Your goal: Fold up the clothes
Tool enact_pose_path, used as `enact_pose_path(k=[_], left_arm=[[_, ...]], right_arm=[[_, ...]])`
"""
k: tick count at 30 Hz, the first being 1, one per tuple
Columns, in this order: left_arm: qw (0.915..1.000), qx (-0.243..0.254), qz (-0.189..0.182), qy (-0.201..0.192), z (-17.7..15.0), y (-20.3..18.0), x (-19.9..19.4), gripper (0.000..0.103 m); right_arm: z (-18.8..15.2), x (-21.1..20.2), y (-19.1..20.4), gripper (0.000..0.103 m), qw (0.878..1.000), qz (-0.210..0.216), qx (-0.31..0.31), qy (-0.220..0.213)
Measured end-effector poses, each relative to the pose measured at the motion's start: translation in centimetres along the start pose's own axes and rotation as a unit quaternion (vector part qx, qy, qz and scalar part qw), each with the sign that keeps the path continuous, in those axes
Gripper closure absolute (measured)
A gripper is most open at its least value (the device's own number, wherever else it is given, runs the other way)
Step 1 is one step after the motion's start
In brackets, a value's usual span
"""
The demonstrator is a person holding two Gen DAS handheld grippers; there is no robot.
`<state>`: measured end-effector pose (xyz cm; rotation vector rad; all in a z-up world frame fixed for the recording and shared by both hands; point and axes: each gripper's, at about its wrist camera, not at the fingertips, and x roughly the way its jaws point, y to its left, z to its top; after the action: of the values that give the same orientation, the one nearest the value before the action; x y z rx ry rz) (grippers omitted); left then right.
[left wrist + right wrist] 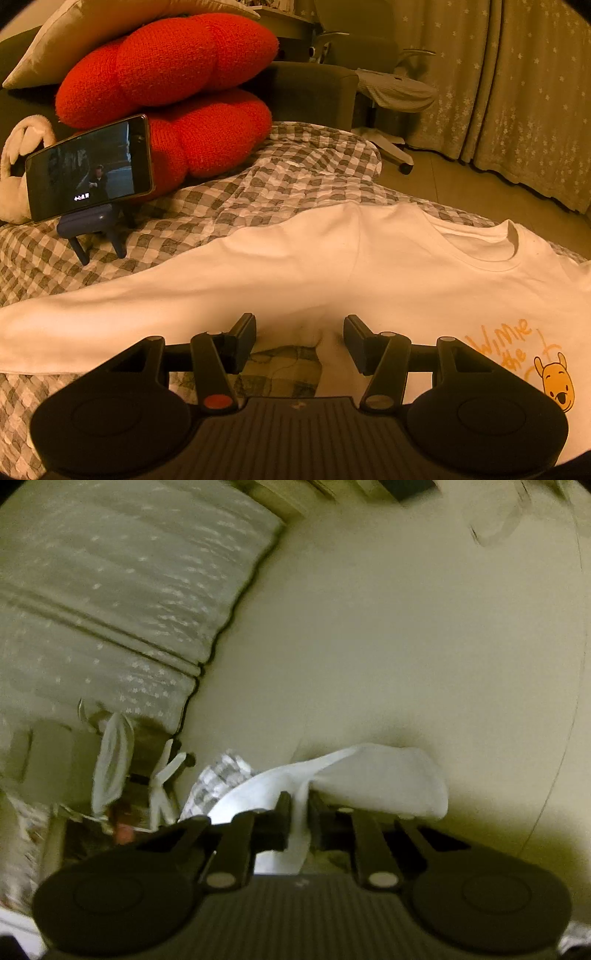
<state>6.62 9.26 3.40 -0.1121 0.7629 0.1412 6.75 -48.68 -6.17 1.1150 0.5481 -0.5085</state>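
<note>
the left gripper [300, 341] is hovering open just over the armpit of the white shirt [406, 266], which is lying spread on the checked blanket [221, 192] with its sleeve running leftward, while the right gripper [299, 816] is pinching a raised white fold [388, 775].

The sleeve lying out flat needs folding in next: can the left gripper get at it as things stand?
Probably yes: the left gripper is open just over the sleeve, nothing between them; the phone stands clear.

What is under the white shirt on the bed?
The checkered blanket lies under the white shirt, showing around it and in the gap below the sleeve between the open left claw. Anything beneath the shirt's body is covered.
</note>
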Motion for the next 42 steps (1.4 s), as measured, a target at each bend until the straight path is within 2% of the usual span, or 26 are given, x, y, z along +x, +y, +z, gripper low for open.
enact_pose_path(k=[4, 7, 12, 14, 16, 17, 18, 19, 20, 21, 22, 24, 26, 29, 31, 32, 33, 34, 37, 42], left_arm=[[1.0000, 0.001, -0.001, 0.000, 0.0, 0.0, 0.0, 0.049], [1.0000, 0.001, -0.002, 0.001, 0.0, 0.0, 0.0, 0.049], [1.0000, 0.002, -0.004, 0.002, -0.1, 0.0, -0.1, 0.049], [1.0000, 0.002, -0.005, 0.002, -0.1, 0.0, -0.1, 0.049], [1.0000, -0.001, -0.006, 0.002, 0.0, 0.1, -0.1, 0.049], [1.0000, -0.004, -0.007, 0.002, 0.1, 0.2, -0.2, 0.049], [0.9999, -0.006, -0.008, 0.003, 0.1, 0.3, -0.2, 0.049], [0.9999, -0.011, -0.009, 0.004, 0.2, 0.5, -0.2, 0.049], [0.9998, -0.015, -0.010, 0.006, 0.2, 0.7, -0.3, 0.049], [0.9996, -0.022, -0.012, 0.009, 0.3, 0.9, -0.3, 0.049], [0.9994, -0.029, -0.015, 0.012, 0.4, 1.1, -0.3, 0.049], [0.9988, -0.042, -0.018, 0.016, 0.5, 1.5, -0.3, 0.049], [0.9986, -0.046, -0.017, 0.017, 0.6, 1.8, -0.4, 0.049], [0.9987, -0.046, -0.013, 0.018, 0.5, 2.1, -0.4, 0.049], [0.9983, -0.053, -0.011, 0.021, 0.4, 2.5, -0.5, 0.049], [0.9979, -0.059, -0.013, 0.024, 0.5, 2.8, -0.5, 0.049], [0.9973, -0.066, -0.015, 0.027, 0.5, 3.1, -0.5, 0.049], [0.9966, -0.075, -0.020, 0.029, 0.6, 3.4, -0.5, 0.049], [0.9949, -0.090, -0.032, 0.031, 0.9, 3.7, -0.7, 0.049], [0.9951, -0.086, -0.038, 0.029, 0.9, 3.3, -0.9, 0.049]], right_arm=[[-0.2, -1.5, 1.9, 0.092, 0.999, 0.022, -0.020, -0.034], [0.1, -1.9, 2.7, 0.092, 0.998, 0.034, -0.022, -0.041], [0.2, -1.4, 2.8, 0.093, 0.999, 0.004, -0.020, -0.048], [0.1, -1.8, 3.1, 0.093, 0.998, 0.008, -0.020, -0.059], [-0.4, -3.3, 4.9, 0.093, 0.994, 0.013, -0.063, -0.093], [-1.1, -4.4, 6.4, 0.093, 0.987, 0.015, -0.103, -0.119], [-2.4, -5.9, 8.7, 0.093, 0.974, 0.020, -0.165, -0.155], [-4.3, -7.4, 11.0, 0.093, 0.954, 0.027, -0.232, -0.189], [-7.1, -8.7, 13.2, 0.093, 0.925, 0.046, -0.310, -0.214], [-10.2, -9.9, 15.3, 0.093, 0.889, 0.068, -0.387, -0.236], [-13.2, -11.1, 17.4, 0.093, 0.845, 0.089, -0.462, -0.256], [-20.1, -11.3, 18.6, 0.093, 0.764, 0.120, -0.589, -0.233], [-27.0, -11.4, 19.6, 0.092, 0.669, 0.147, -0.701, -0.197], [-33.0, -9.4, 17.9, 0.091, 0.575, 0.148, -0.795, -0.127], [-36.8, -8.0, 16.7, 0.086, 0.509, 0.145, -0.845, -0.078], [-37.3, -8.0, 16.4, 0.085, 0.495, 0.148, -0.853, -0.070], [-37.5, -8.0, 16.3, 0.083, 0.486, 0.153, -0.858, -0.065], [-37.1, -8.2, 16.5, 0.081, 0.492, 0.160, -0.854, -0.054], [-35.3, -9.0, 17.5, 0.071, 0.520, 0.189, -0.833, -0.012], [-34.0, -9.6, 17.8, 0.068, 0.530, 0.203, -0.823, 0.013]])
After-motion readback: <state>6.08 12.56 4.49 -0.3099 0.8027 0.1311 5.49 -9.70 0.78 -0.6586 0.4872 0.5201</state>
